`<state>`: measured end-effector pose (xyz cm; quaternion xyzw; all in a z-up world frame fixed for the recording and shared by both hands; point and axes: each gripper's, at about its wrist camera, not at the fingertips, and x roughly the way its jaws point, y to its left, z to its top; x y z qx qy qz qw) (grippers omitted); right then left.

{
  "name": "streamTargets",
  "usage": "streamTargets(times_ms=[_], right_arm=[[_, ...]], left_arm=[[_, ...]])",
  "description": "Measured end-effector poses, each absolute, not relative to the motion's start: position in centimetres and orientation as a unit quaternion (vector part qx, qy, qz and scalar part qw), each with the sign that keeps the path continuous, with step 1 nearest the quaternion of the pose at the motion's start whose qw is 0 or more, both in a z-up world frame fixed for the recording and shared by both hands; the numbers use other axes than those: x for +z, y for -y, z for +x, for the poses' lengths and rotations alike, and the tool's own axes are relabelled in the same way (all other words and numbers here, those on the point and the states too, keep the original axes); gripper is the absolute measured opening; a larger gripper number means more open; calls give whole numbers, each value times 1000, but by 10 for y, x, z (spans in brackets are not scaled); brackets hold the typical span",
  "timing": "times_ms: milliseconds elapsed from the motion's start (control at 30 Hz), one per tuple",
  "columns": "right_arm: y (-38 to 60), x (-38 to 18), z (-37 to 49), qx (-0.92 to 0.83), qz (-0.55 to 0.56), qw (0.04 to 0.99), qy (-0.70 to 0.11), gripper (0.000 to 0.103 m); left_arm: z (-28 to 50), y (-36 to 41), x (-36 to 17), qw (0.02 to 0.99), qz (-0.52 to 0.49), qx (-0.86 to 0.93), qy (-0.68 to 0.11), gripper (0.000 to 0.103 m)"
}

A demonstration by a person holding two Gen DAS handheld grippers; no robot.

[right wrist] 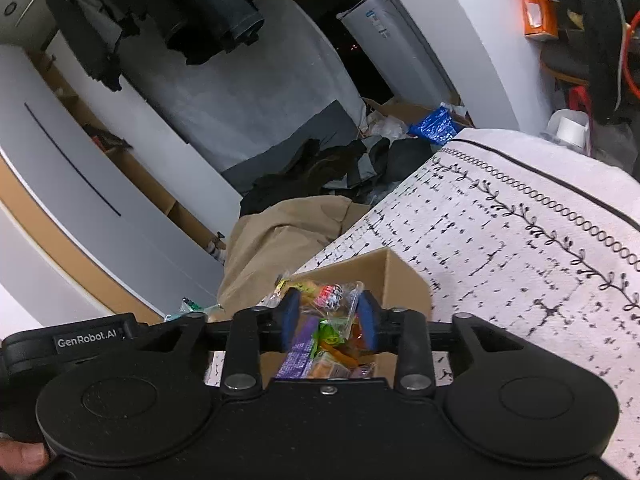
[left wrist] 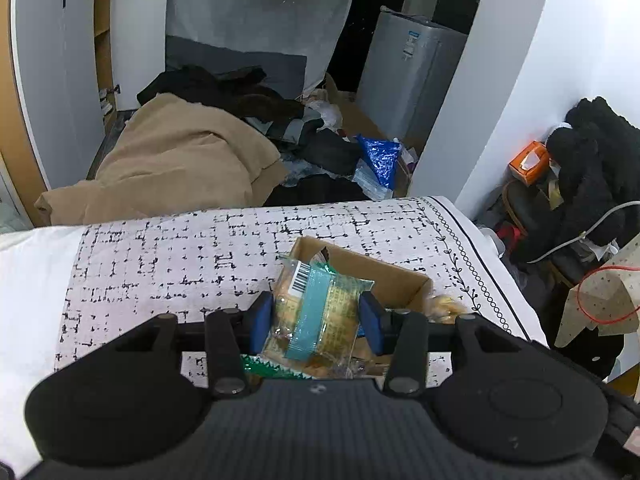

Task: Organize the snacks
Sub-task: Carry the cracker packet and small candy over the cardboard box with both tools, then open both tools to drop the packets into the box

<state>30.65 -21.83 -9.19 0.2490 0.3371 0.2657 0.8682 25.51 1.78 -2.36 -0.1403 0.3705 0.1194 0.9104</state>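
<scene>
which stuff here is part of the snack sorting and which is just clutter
Job: cardboard box, teal-banded snack pack in the left gripper, clear candy bag in the right gripper.
Clutter: tan blanket, blue bag, orange box.

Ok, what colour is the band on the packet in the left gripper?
Teal, across the clear packet; the left wrist view shows it best.

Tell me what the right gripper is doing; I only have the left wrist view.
Observer: The right gripper is closed on a clear-wrapped snack, held above the cardboard box.
Operator: Report what's already in that box.
Observer: A purple packet lies inside, with a green wrapper and an orange packet beside it.
</scene>
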Motion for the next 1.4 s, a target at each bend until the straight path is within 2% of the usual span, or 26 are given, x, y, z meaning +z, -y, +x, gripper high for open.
streamTargets(times_ms=[33, 600, 700, 767, 1100, 1167, 1233, 1400], right_arm=[[215, -93, 306, 263, 244, 870, -339, 49], [212, -105, 309, 232, 225, 872, -367, 49], [217, -105, 307, 226, 226, 873, -368, 49], [219, -105, 306, 223, 228, 873, -368, 50], [228, -99, 297, 214, 234, 875, -366, 51], [230, -98, 292, 214, 232, 875, -366, 52], [232, -97, 288, 212, 233, 875, -367, 59], [239, -93, 274, 205, 230, 872, -380, 68]], left_arm=[[255, -20, -25, 910, -141, 119, -372, 46], [250, -38, -39, 900, -155, 120, -390, 47], [250, -35, -43, 898, -151, 119, -395, 50], [250, -35, -45, 896, -147, 125, -400, 56], [235, -32, -39, 894, -136, 136, -405, 67], [233, -30, -38, 893, -134, 137, -407, 73], [229, -29, -36, 892, -131, 139, -410, 77], [221, -25, -29, 890, -130, 129, -418, 85]])
